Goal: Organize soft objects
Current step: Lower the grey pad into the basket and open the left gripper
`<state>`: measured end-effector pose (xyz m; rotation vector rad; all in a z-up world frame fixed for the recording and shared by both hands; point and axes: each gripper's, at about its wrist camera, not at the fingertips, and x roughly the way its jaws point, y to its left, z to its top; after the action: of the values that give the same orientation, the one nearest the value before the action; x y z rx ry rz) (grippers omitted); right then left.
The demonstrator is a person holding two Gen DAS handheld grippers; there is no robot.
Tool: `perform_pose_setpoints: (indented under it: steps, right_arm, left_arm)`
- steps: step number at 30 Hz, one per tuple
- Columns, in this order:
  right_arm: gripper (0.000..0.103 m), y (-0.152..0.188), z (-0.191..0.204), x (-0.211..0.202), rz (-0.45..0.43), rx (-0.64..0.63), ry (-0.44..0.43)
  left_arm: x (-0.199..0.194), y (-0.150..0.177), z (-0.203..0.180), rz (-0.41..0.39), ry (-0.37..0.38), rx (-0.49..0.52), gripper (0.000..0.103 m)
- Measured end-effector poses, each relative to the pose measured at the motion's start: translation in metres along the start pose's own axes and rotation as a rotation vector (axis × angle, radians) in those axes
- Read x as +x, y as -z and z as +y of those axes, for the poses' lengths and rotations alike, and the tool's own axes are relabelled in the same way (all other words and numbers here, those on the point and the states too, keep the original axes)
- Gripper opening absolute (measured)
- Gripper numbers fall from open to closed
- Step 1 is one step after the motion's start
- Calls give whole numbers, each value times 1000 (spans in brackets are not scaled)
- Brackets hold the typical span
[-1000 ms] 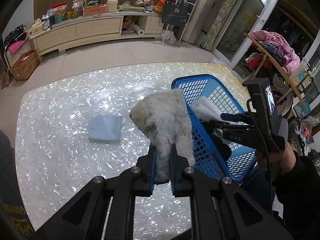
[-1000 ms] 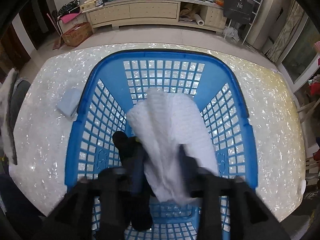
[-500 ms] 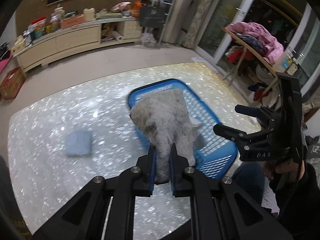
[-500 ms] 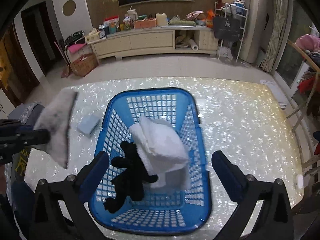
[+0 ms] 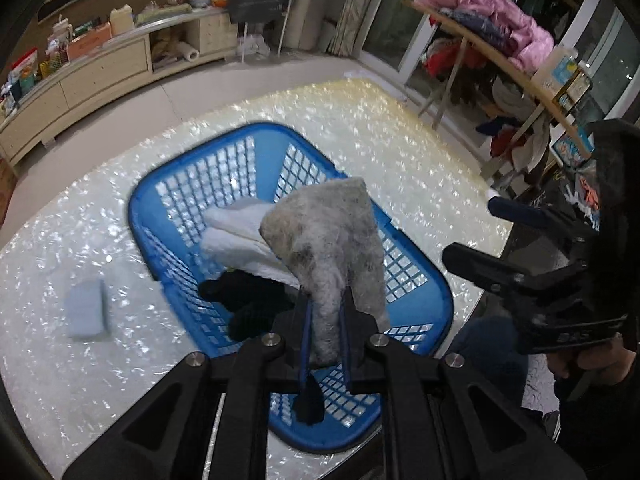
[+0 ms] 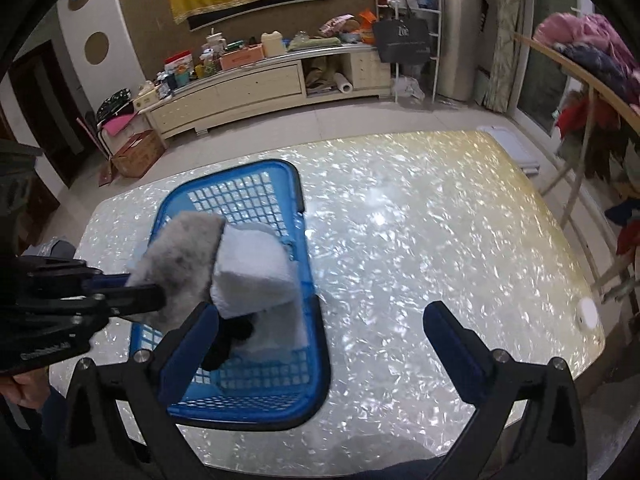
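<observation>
My left gripper point(image 5: 325, 312) is shut on a grey fuzzy cloth point(image 5: 332, 248) and holds it above the blue basket point(image 5: 420, 276). The basket holds a white towel point(image 5: 236, 236) and a black soft item point(image 5: 248, 296). A folded light-blue cloth point(image 5: 86, 310) lies on the table left of the basket. My right gripper point(image 6: 320, 336) is open and empty, to the right of the basket point(image 6: 256, 404); the grey cloth point(image 6: 180, 252) and white towel point(image 6: 252, 268) show in its view. The right gripper point(image 5: 496, 232) is also seen from the left wrist.
The basket stands on a pearly white table point(image 6: 420, 240) near its front edge. A clothes rack point(image 5: 500, 60) with piled garments stands to the right. A long cream cabinet point(image 6: 248, 88) lines the far wall.
My left gripper has carried the grey cloth rightward over the basket. My right gripper let go of the white towel into the basket, opened, and drew back to the right.
</observation>
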<state>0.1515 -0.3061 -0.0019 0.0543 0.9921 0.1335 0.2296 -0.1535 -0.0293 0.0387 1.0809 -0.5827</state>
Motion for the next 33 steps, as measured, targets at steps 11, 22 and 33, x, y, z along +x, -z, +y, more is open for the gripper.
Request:
perform_pose_setpoints:
  steps: [11,22,33]
  right_arm:
    - [103,7,-14,9,30,50,-33]
    - [103,7,-17,5,29,54,-30]
    - [102,0,18,-17,-5,-7,-32]
  left_arm:
    - [73,-1,-11,152,-24,6,11]
    - [87,-1,-15,150,-87,31,45]
    - [18,-1,-15,-3,-181,116,76]
